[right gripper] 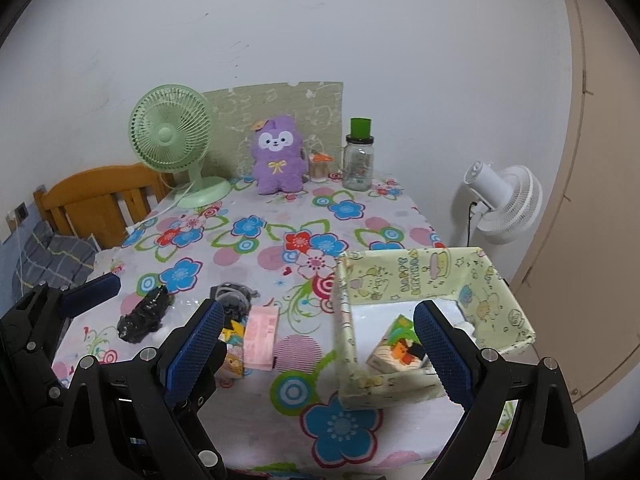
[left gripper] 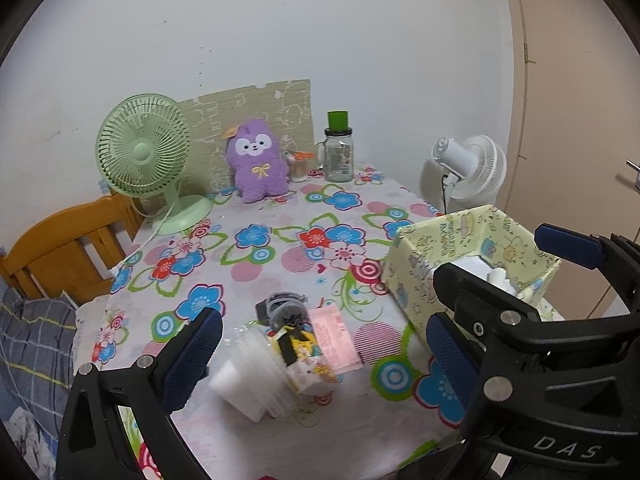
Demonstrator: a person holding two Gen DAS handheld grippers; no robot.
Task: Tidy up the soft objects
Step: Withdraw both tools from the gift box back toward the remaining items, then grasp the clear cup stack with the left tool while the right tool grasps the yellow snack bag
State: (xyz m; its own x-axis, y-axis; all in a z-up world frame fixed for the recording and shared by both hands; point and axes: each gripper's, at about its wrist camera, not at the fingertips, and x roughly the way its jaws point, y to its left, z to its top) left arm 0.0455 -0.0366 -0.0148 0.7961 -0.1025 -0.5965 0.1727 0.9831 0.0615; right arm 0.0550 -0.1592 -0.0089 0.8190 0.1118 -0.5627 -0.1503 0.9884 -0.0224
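A pale yellow cartoon-print box (right gripper: 420, 280) stands at the table's near right; it also shows in the left wrist view (left gripper: 416, 256). Inside it lies a colourful tissue pack (right gripper: 400, 350). A pile of soft items lies near the front: a white sponge (left gripper: 244, 384), a yellow pack (left gripper: 308, 360), a pink pack (left gripper: 334, 336) and a grey knit item (left gripper: 284, 308). A black crinkled bundle (right gripper: 144, 314) lies left of the pile. My left gripper (left gripper: 320, 344) is open above the pile. My right gripper (right gripper: 320, 344) is open over the box's near left wall.
A floral cloth covers the table (right gripper: 280, 220). At the back stand a green fan (right gripper: 172, 140), a purple plush toy (right gripper: 278, 156), a glass jar with a green cup on top (right gripper: 359, 160) and a small container (right gripper: 319, 168). A wooden chair (right gripper: 100, 196) stands left, a white fan (right gripper: 508, 204) right.
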